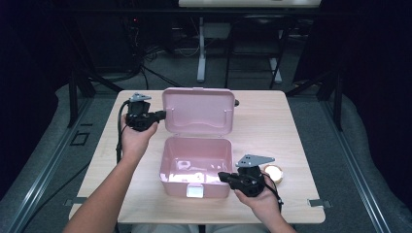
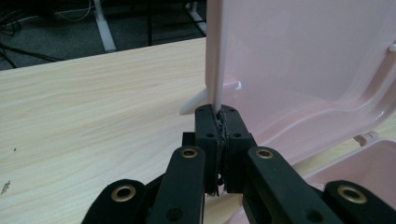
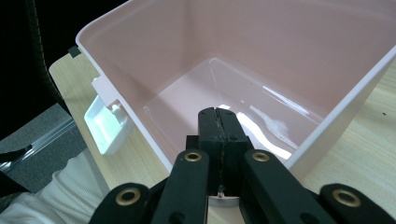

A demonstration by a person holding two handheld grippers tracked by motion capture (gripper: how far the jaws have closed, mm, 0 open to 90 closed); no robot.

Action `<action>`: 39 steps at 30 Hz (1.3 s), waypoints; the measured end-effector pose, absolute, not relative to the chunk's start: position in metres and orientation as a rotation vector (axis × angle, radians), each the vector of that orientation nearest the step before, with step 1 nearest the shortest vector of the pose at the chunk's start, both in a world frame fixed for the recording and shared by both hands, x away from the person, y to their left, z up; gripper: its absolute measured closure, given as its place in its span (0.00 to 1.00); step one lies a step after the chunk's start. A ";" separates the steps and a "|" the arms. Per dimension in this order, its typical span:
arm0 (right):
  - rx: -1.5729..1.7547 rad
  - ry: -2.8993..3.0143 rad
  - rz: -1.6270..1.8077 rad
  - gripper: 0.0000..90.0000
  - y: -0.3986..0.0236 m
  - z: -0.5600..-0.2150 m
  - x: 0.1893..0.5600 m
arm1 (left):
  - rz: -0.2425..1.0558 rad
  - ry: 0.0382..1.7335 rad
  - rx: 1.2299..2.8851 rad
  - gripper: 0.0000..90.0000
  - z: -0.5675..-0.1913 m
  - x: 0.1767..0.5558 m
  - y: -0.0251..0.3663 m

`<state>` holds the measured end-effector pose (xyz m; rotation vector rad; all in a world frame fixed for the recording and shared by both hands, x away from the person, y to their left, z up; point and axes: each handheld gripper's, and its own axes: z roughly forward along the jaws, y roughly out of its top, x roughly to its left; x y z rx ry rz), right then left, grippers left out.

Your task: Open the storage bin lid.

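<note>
We clamp left fingers (image 2: pixel 220 122) on edge of lid (image 1: pixel 198 110), standing upright behind box (image 1: pixel 196 166) on desk (image 1: pixel 272 121). Our right fingers (image 3: pixel 219 122) pinch box's near wall.

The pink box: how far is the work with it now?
Done: the pink box stands open, its lid upright. In hand: the left claw pinches the lid's edge; the right claw grips the box's wall. Left, probably: swinging the lid down and fastening the white latch.
</note>
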<state>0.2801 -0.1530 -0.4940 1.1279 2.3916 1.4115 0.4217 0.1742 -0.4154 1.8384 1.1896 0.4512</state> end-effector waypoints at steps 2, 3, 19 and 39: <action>1.125 2.390 1.413 1.00 -0.153 -0.494 0.280 | 0.452 1.203 1.834 0.98 -0.416 0.424 0.173; 1.125 2.390 1.412 1.00 -0.153 -0.494 0.280 | 0.451 1.204 1.841 0.98 -0.416 0.425 0.173; 1.127 2.385 1.422 1.00 -0.153 -0.494 0.280 | 0.393 1.268 1.821 0.98 -0.420 0.438 0.172; 1.136 2.386 1.432 1.00 -0.155 -0.495 0.281 | 0.341 1.325 1.793 0.97 -0.431 0.450 0.177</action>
